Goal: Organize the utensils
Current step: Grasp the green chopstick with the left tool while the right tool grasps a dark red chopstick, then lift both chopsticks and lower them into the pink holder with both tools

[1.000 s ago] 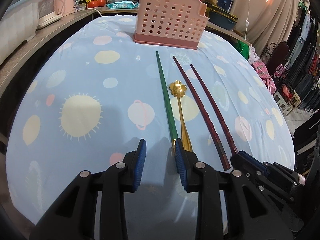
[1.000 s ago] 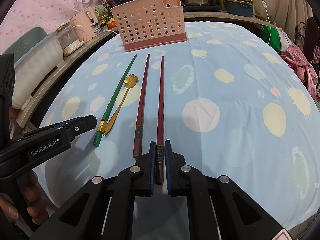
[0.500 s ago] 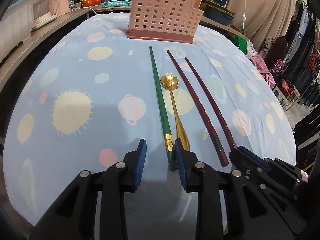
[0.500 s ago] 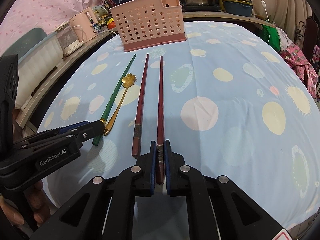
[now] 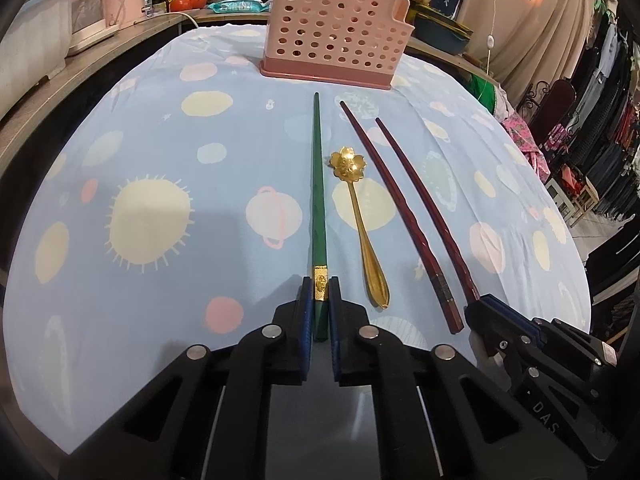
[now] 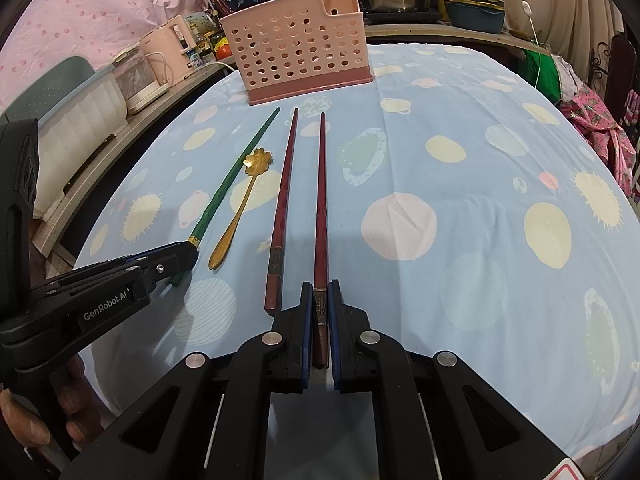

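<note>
A: Okay, left gripper point(image 5: 320, 300) status?

B: Jaws closing on the green chopstick point(image 5: 318, 200), pads on either side of its thick end by the gold band, lower middle of the left wrist view. Stick lies flat on the blue patterned tablecloth point(image 5: 140, 152), tip aimed at the pink basket point(image 5: 336, 28) at top centre.

A: Right gripper point(image 6: 320, 308)?

B: Clamped narrow on the right one of the two dark red chopsticks point(image 6: 321, 200), at the thick end, bottom centre of the right wrist view. Its mate, the other red chopstick point(image 6: 282, 208), lies loose just left of it, nearly parallel, not touching.

A: Spoon?

B: Gold spoon point(image 5: 362, 216) with a flower-shaped bowl, flat on the cloth between the green stick and the red pair. Free, nothing on it.

A: Basket?

B: Upright at the far edge of the cloth, well apart from all four utensils. Can't tell what's inside.

A: Anything else?

B: A person's hand point(image 6: 24, 416) on the left gripper's handle, lower left corner of the right wrist view.
</note>
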Tool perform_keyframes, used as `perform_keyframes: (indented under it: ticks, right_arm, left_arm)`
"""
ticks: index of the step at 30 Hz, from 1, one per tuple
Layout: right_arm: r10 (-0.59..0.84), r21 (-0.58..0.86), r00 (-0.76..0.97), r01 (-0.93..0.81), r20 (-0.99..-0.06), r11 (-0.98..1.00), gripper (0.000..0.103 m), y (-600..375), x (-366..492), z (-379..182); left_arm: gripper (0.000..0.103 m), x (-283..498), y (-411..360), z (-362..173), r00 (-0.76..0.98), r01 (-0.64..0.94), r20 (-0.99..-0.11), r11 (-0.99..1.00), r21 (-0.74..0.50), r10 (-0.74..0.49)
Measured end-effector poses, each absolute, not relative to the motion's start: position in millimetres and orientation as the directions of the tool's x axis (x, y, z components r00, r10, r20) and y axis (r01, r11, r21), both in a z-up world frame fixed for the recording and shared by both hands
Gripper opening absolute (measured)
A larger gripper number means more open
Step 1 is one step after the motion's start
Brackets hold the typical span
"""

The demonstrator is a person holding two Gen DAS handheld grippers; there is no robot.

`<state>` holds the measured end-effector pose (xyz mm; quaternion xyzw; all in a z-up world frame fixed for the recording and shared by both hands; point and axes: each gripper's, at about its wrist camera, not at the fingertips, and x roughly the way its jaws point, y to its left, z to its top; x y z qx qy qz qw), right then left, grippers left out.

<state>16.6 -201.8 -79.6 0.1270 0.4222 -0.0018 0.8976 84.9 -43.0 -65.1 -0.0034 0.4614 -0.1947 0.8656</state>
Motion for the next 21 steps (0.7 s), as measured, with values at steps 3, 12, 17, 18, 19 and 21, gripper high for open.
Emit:
perform_keyframes:
  ticks: [3,12,17,18,19,21]
  right_arm:
    - [0.105,0.228,0.645,0.110,-0.757,0.967,0.007,-202.5,16.4,-77.8]
    - [0.094,0.234,0.678,0.117,-0.729,0.965,0.007,-209.6,12.8,-60.6]
    - [0.082,0.241,0.718,0.122,-0.691,0.963,0.007,-217.1,14.5,-38.4]
    - [0.081,0.245,0.726,0.122,-0.682,0.962,0.007,-219.1,15.0,-33.7]
    - [0.078,0.248,0.739,0.123,-0.669,0.961,0.007,-221.8,16.3,-26.5]
    - [0.070,0.250,0.760,0.124,-0.646,0.960,0.007,-225.8,17.1,-15.3]
  left_arm:
    - [0.007,84.2,-41.4,-62.3,0.499,0.334,-0.794,0.923,-0.194,-0.347]
    - [0.007,80.5,-33.2,-37.5,0.540,0.331,-0.759,0.921,-0.206,-0.364]
    - [0.007,80.9,-26.9,-12.0,0.582,0.329,-0.719,0.919,-0.217,-0.379]
    - [0.007,81.7,-26.1,-7.5,0.589,0.329,-0.713,0.919,-0.219,-0.381]
    - [0.007,82.9,-24.3,-0.2,0.601,0.327,-0.702,0.919,-0.221,-0.383]
    - [0.007,86.6,-20.8,11.5,0.623,0.314,-0.685,0.923,-0.224,-0.378]
